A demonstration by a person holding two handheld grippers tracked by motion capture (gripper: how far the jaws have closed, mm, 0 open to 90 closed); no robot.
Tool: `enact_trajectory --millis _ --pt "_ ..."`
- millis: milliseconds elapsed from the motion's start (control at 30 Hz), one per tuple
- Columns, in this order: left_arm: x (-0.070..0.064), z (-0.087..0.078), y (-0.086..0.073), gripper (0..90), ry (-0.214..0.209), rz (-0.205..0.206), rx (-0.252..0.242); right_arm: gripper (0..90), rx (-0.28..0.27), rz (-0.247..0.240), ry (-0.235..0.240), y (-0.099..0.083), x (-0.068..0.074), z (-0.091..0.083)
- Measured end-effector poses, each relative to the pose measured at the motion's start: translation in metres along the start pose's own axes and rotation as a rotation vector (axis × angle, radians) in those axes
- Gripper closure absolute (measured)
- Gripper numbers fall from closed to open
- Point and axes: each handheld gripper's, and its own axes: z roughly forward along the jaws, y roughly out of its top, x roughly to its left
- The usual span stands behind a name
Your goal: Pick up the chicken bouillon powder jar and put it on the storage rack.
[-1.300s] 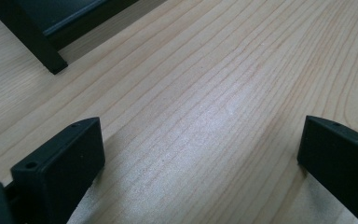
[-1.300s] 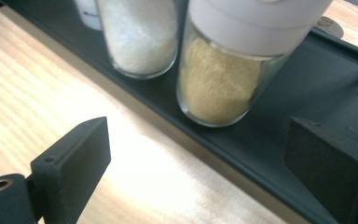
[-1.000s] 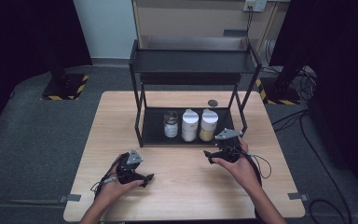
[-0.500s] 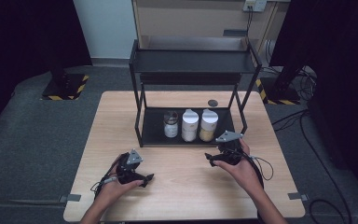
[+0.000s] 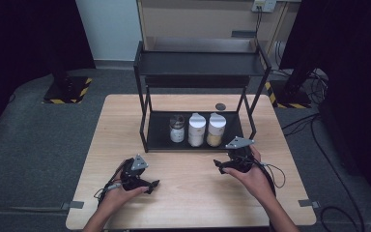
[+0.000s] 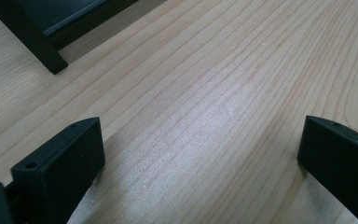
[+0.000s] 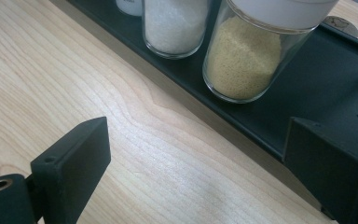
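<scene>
Tabletop of pale wood grain, seen from above, carrying a black two-tier metal shelf rack toward 12 o'clock. On the rack's lower tray three clear glass jars stand in a row: a small jar with a dark lid at 9 o'clock, a tall white-lidded jar of white grains in the middle, touching or just beside a tall white-lidded jar of yellow grains at 3 o'clock. A small dark round disc lies on the tabletop behind the tray.

The left gripper, held in the left hand at 7 o'clock, rests low over bare wood, its jaws spread wide with nothing between them; the left gripper view shows one rack foot at its 11 o'clock. The right gripper, held in the right hand at 4 o'clock, sits just in front of the tray's front edge, jaws likewise wide and empty; in the right gripper view the yellow-grain jar stands at 1 o'clock.
</scene>
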Motion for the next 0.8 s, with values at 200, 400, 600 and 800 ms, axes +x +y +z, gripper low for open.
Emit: enact_trajectory --millis 200,400,600,800 --pt "0.0 0.0 0.0 0.0 0.0 0.0 0.0 7.9 -0.003 -0.004 0.007 -0.0011 0.0004 -0.0021" --pt "0.0 0.0 0.0 0.0 0.0 0.0 0.0 7.8 -0.011 -0.006 0.013 -0.0027 0.0002 -0.003" --pt "0.0 0.0 0.0 0.0 0.0 0.0 0.0 7.8 -0.013 -0.013 0.017 -0.0037 0.001 -0.0047" --pt "0.0 0.0 0.0 0.0 0.0 0.0 0.0 7.7 -0.01 -0.017 0.02 -0.0055 0.0012 -0.0061"
